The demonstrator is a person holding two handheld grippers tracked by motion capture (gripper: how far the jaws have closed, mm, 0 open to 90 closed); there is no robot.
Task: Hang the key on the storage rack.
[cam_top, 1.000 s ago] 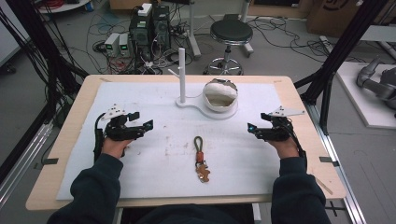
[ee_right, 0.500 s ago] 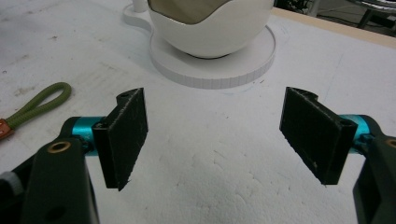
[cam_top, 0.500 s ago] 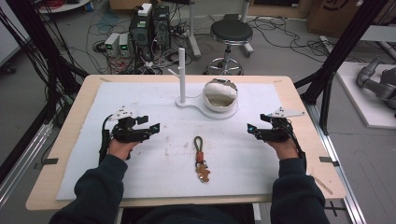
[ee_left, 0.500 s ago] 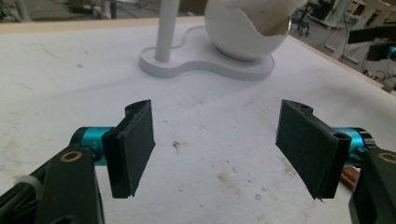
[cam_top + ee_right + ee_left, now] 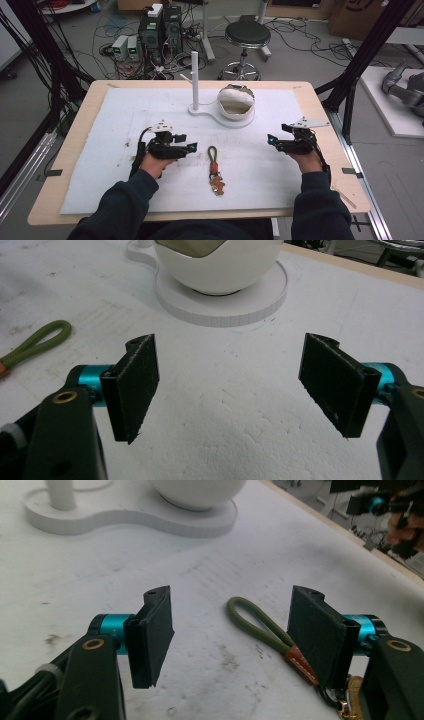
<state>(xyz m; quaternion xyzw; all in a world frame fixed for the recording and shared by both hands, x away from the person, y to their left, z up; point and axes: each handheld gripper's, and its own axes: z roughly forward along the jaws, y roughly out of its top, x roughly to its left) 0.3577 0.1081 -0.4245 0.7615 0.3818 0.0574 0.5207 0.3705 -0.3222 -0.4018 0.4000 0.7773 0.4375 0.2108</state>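
Observation:
A key strap (image 5: pixel 215 167) lies flat in the middle of the white mat: an olive cord loop, a brown leather band and a brass clasp. My left gripper (image 5: pixel 192 146) hovers just left of it, open, its jaws having just been closing. In the left gripper view the strap's loop (image 5: pixel 260 625) lies on the mat between the jaws of the left gripper (image 5: pixel 232 610), nearer the right jaw, which hides its lower part; neither pad presses on it. My right gripper (image 5: pixel 270 140) is held at the mat's right, open and empty (image 5: pixel 230 360), with the loop (image 5: pixel 35 342) off to its left.
A white stand (image 5: pixel 210 112) with an upright post (image 5: pixel 194 80) and a white bowl (image 5: pixel 236 102) sits at the back of the mat (image 5: pixel 125 115). The mat lies on a wooden table (image 5: pixel 320 115). Cables, a stool and equipment stand on the floor beyond.
My left gripper has moved right across the mat toward the key strap, and its jaws stand narrower. The right gripper and the strap have stayed put.

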